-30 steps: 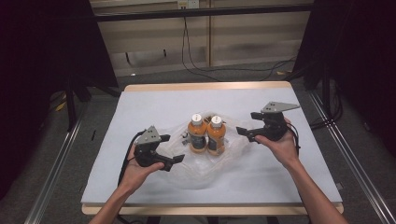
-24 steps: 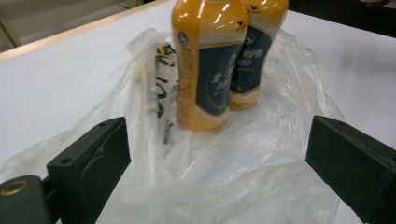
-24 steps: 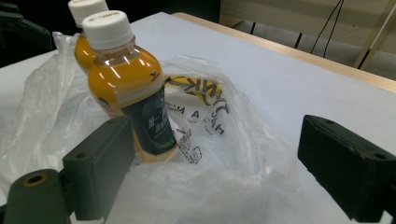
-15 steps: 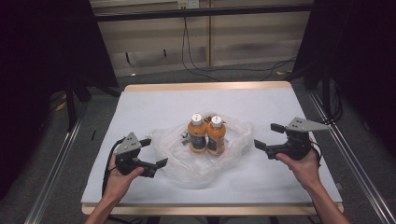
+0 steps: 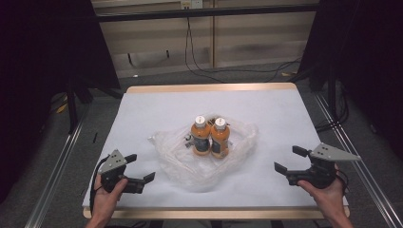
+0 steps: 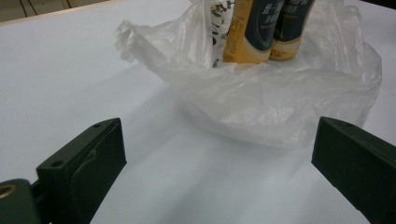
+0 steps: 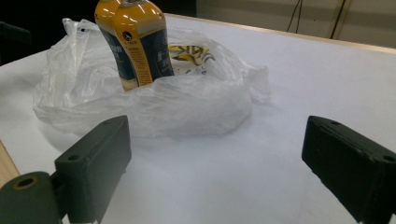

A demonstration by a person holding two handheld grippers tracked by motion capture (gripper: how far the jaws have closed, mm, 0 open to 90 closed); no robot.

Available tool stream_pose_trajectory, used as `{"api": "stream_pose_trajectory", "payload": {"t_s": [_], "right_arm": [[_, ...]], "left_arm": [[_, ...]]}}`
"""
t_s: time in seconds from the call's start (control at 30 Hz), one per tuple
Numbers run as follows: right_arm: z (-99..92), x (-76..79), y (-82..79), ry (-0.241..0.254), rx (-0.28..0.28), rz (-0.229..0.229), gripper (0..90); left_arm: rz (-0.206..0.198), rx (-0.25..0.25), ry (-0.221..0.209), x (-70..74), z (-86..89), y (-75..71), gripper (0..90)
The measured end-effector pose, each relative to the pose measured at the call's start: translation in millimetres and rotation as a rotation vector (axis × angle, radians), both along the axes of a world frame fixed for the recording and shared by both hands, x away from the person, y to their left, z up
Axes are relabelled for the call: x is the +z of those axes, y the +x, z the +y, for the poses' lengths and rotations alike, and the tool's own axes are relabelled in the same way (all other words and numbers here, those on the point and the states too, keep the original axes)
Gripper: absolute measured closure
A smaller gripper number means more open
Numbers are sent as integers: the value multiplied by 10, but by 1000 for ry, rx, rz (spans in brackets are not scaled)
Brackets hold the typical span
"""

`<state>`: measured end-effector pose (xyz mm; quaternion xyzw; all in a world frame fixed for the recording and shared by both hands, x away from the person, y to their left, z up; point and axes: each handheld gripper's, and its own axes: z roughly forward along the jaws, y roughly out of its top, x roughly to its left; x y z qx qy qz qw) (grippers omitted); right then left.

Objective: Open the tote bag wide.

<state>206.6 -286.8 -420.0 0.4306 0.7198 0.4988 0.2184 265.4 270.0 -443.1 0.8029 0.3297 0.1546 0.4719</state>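
Note:
Two orange drink bottles (image 5: 210,137) with white caps stand upright side by side inside a crumpled clear plastic bag (image 5: 187,164) in the middle of the white table (image 5: 157,109). A small printed packet (image 7: 191,53) lies in the bag behind them. My left gripper (image 5: 141,167) sits near the front left edge, open, apart from the bag (image 6: 280,102). My right gripper (image 5: 287,159) is at the front right, open with nothing between its jaws, which have just been opening. Both grippers point at the bag (image 7: 187,107) and the bottles (image 6: 254,28).
The table's wooden front edge (image 5: 214,213) runs just behind both hands. Metal rails (image 5: 57,166) flank the table on each side. Cables (image 5: 204,71) lie on the floor beyond the far edge.
Both hands have drawn back from the bag toward the front edge and outward, the left to the left, the right to the right. The bag and bottles have not moved.

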Motion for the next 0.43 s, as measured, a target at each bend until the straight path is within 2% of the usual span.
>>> {"api": "stream_pose_trajectory", "payload": {"t_s": [0.07,0.13,0.3,0.37,0.4,0.43], "right_arm": [[-66,-25,-60,7,-21,-2,81],[-157,-44,-132,39,-47,3,80],[-230,-110,-239,21,-80,28,73],[-248,-151,-305,20,-98,25,73],[-244,-197,-312,8,-100,33,72],[-244,-197,-312,8,-100,33,72]], "left_arm": [[2,13,-16,-19,64,-18,22],[-1,33,5,-45,110,-51,22],[30,51,6,-144,187,-113,22],[17,54,14,-135,198,-116,22],[23,47,5,-142,195,-111,22],[18,48,17,-143,202,-103,22]]}}
